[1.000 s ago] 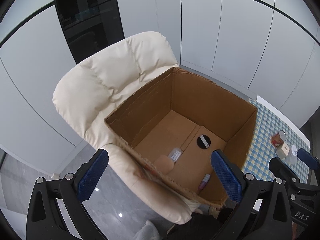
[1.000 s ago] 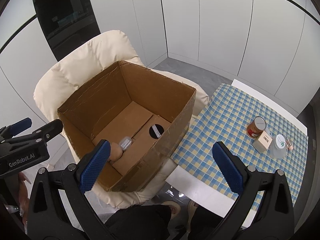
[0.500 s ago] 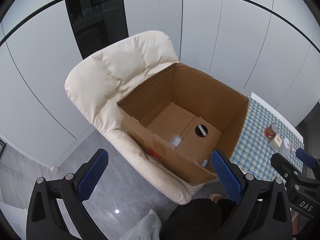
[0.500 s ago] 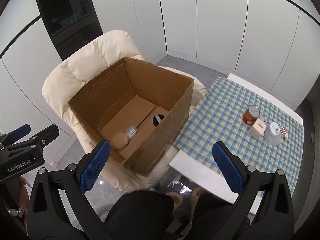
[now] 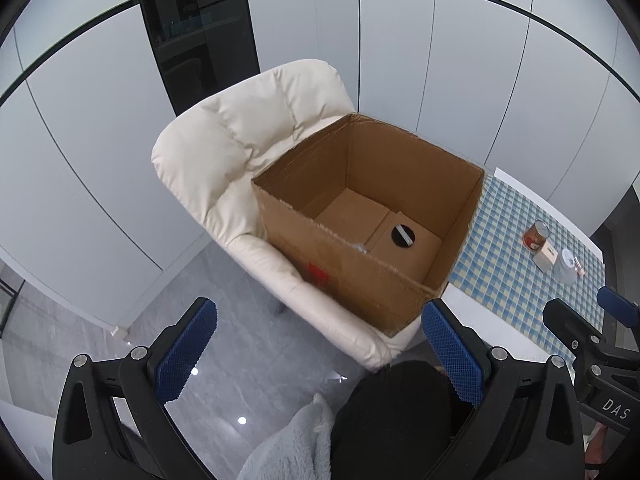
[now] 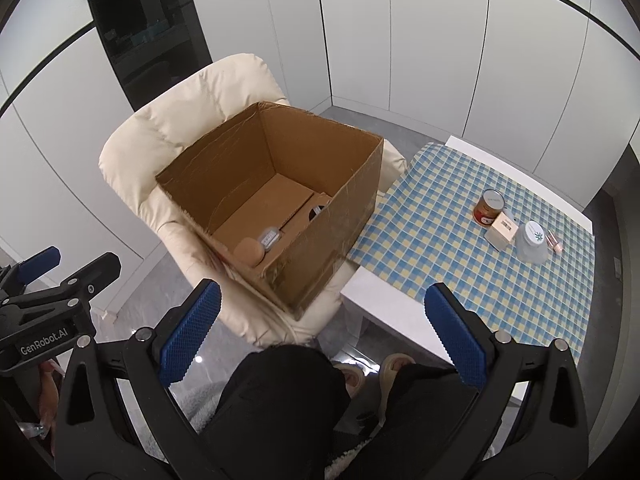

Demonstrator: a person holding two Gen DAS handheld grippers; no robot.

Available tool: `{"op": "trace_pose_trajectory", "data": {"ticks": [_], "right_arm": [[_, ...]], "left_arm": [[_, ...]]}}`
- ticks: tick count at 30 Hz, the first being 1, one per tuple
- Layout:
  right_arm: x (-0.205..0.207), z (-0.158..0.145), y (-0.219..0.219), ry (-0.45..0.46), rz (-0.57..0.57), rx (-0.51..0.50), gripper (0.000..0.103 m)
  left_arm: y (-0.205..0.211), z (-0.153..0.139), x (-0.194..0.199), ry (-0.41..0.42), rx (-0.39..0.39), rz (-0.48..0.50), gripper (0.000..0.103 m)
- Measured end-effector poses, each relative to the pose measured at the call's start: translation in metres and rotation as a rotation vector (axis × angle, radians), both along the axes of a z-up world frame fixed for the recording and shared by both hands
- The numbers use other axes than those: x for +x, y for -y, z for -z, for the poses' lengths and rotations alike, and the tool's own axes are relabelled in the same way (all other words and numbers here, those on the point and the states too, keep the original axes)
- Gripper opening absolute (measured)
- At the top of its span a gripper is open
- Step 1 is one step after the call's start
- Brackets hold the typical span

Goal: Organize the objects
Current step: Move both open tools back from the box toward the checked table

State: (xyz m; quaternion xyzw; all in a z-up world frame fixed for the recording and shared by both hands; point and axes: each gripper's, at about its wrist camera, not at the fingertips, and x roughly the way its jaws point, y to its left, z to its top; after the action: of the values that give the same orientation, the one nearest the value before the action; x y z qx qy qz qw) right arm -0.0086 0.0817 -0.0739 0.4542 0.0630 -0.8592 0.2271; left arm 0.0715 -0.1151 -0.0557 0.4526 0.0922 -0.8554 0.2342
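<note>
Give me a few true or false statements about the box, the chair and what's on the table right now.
1. The cardboard box sits on the cream chair. True.
2. The box is empty. False: small items lie on its bottom.
3. The red can stands on the checked tablecloth. True.
4. The right hand-held gripper is clamped on the white jar. False: it is open and holds nothing.
5. The left hand-held gripper is open. True.
</note>
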Motion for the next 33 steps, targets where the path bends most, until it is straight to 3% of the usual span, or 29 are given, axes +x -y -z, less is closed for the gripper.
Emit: {"op": "trace_pose_trajectory", "data": {"ticks": [22,33], "right_arm": [[0.090,-0.020,-0.020,-0.032,-0.025,0.002,0.103],[0.105,-0.023,-0.028,-0.035,-0.019,0.014,0.103]], "left_arm": [[-0.019,-0.016,0.086,-0.007,-0.010,0.021,0.102],[-0.024,-0.020,0.093,-0.011,0.018,0.019,0.102]]}}
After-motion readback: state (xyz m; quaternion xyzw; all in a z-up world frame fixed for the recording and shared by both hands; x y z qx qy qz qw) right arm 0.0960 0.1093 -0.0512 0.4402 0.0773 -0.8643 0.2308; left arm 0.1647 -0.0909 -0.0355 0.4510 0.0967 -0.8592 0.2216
